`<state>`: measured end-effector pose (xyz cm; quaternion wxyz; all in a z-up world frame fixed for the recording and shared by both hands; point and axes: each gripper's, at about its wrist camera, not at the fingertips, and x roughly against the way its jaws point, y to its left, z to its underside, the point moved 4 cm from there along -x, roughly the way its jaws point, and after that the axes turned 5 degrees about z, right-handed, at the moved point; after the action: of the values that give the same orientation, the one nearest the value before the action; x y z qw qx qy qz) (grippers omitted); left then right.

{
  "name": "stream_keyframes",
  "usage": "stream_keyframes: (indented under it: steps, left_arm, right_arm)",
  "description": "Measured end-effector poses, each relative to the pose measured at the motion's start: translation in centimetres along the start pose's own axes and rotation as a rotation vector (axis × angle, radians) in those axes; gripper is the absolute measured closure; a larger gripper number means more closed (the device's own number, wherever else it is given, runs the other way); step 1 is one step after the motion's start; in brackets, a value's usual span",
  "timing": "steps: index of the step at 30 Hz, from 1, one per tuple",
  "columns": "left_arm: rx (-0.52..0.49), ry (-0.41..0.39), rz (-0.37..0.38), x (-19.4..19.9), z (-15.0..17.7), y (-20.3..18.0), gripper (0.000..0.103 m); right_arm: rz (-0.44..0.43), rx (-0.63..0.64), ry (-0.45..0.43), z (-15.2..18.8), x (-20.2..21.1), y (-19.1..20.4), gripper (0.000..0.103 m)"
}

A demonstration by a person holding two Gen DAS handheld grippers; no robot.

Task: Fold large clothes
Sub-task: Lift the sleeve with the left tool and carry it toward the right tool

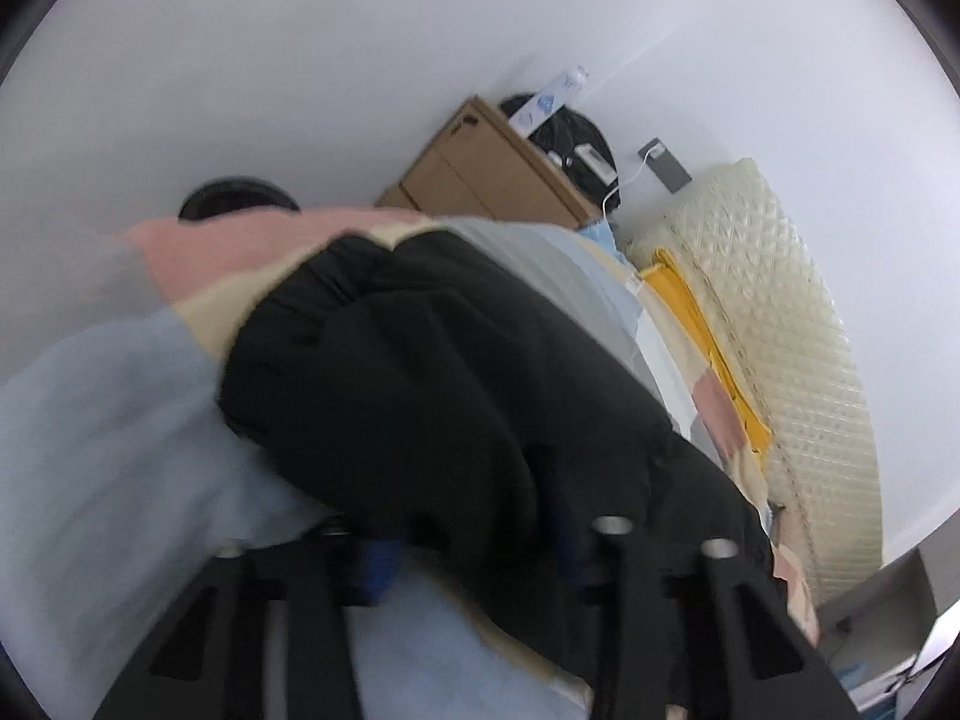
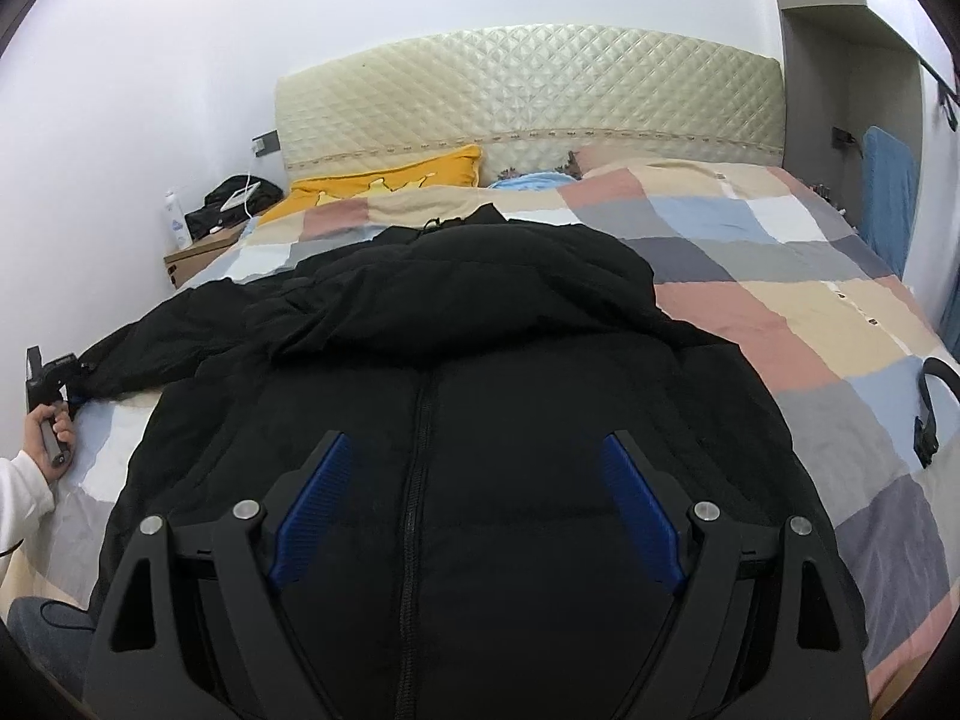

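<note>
A black padded jacket [image 2: 456,324] lies zipper-up on the checked bedspread [image 2: 780,252]. Its left sleeve stretches out to the bed's left edge. My right gripper [image 2: 474,456] is open and empty, its blue pads [image 2: 312,504] wide apart above the jacket's lower front, either side of the zipper. In the left wrist view the black sleeve [image 1: 432,372] fills the middle and its end lies between my left gripper's [image 1: 474,546] blue pads [image 1: 378,564], which are partly hidden by the fabric. In the right wrist view the left gripper [image 2: 54,378] sits at the sleeve's cuff, held by a hand.
A quilted cream headboard [image 2: 528,90] stands at the bed's far end with a yellow pillow [image 2: 384,180]. A cardboard box [image 1: 486,168] with a black bag [image 2: 234,198] and a white bottle [image 2: 177,222] stands left of the bed. Black headphones [image 2: 933,408] lie at the right edge.
</note>
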<state>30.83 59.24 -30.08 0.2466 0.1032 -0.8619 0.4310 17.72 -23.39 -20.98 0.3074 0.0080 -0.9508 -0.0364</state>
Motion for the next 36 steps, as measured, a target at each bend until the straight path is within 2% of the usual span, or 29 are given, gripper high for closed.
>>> stream_keyframes:
  steps: [2,4,9,14,18,26,33,36]
  left_arm:
    - [-0.05,-0.028,-0.022,0.6,-0.3,-1.1,0.088]
    - [-0.074,-0.03,-0.036,0.9,-0.5,-2.1,0.092]
    - [-0.095,-0.066,-0.034,3.4,-1.4,-4.7,0.094]
    - [-0.188,-0.089,-0.079,6.1,-2.9,-9.3,0.095]
    - [-0.265,-0.115,-0.089,8.3,-3.3,-14.4,0.095]
    - [-0.402,-0.18,-0.047,12.3,-2.9,-25.7,0.095]
    - [-0.565,-0.255,-0.028,15.9,-0.3,-36.6,0.095]
    - [-0.628,-0.256,0.022,17.1,1.6,-41.7,0.095]
  right_arm:
    - [0.007,0.024,-0.004,-0.1,0.0,0.3,0.018]
    - [0.019,0.064,-0.025,-0.4,0.4,0.8,0.018]
    - [-0.003,0.088,-0.051,-0.9,1.3,1.5,0.018]
    - [-0.019,0.084,-0.088,-1.2,2.8,1.1,0.018]
    - [-0.027,0.04,-0.114,-1.7,3.7,-0.1,0.018]
    - [-0.032,-0.033,-0.167,-2.2,5.3,-2.6,0.018]
    - [-0.059,-0.038,-0.178,-1.9,6.1,-3.5,0.018]
    - [-0.061,-0.029,-0.206,-2.2,6.7,-3.5,0.018]
